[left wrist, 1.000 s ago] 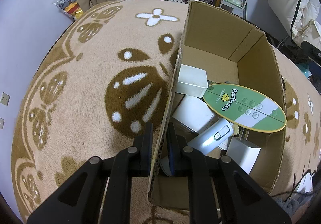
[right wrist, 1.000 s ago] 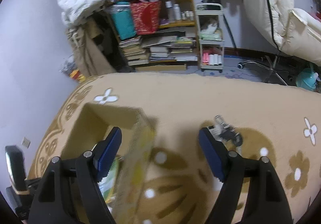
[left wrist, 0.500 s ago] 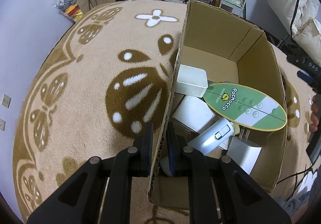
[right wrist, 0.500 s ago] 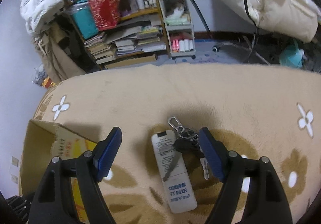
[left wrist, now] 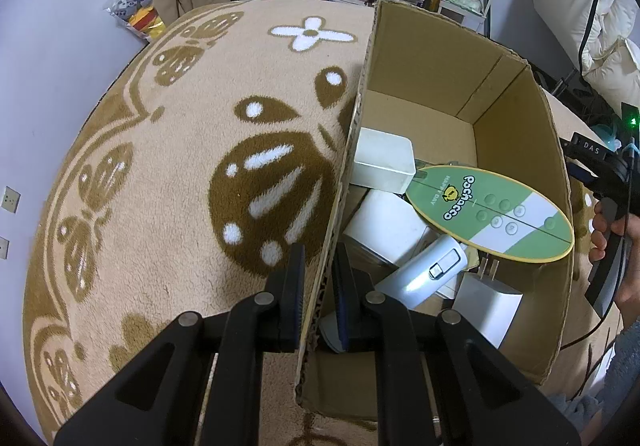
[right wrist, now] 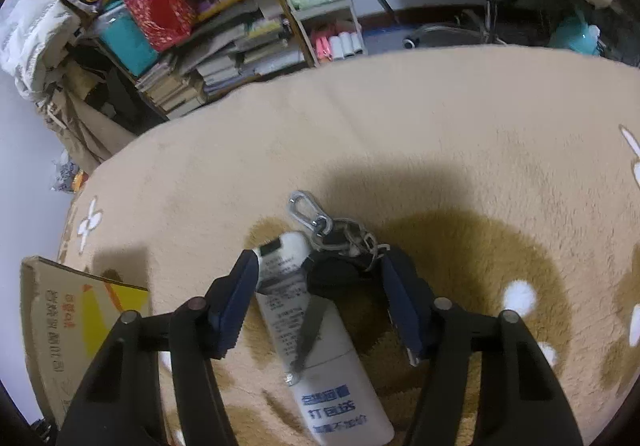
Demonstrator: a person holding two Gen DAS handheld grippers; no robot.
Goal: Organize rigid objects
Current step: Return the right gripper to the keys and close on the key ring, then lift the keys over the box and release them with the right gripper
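Clamping the near wall of the cardboard box [left wrist: 516,114], the left gripper [left wrist: 318,286] has its fingers pinched shut on the cardboard at lower centre of the left wrist view. Inside the box lie a green oval board [left wrist: 492,212], white blocks and a silver device [left wrist: 424,272]. At lower centre of the right wrist view, the right gripper [right wrist: 320,300] has its fingers closing, not yet pressing, around a white tube [right wrist: 316,334] and a key bunch [right wrist: 340,258] lying across it on the tan carpet [right wrist: 440,150].
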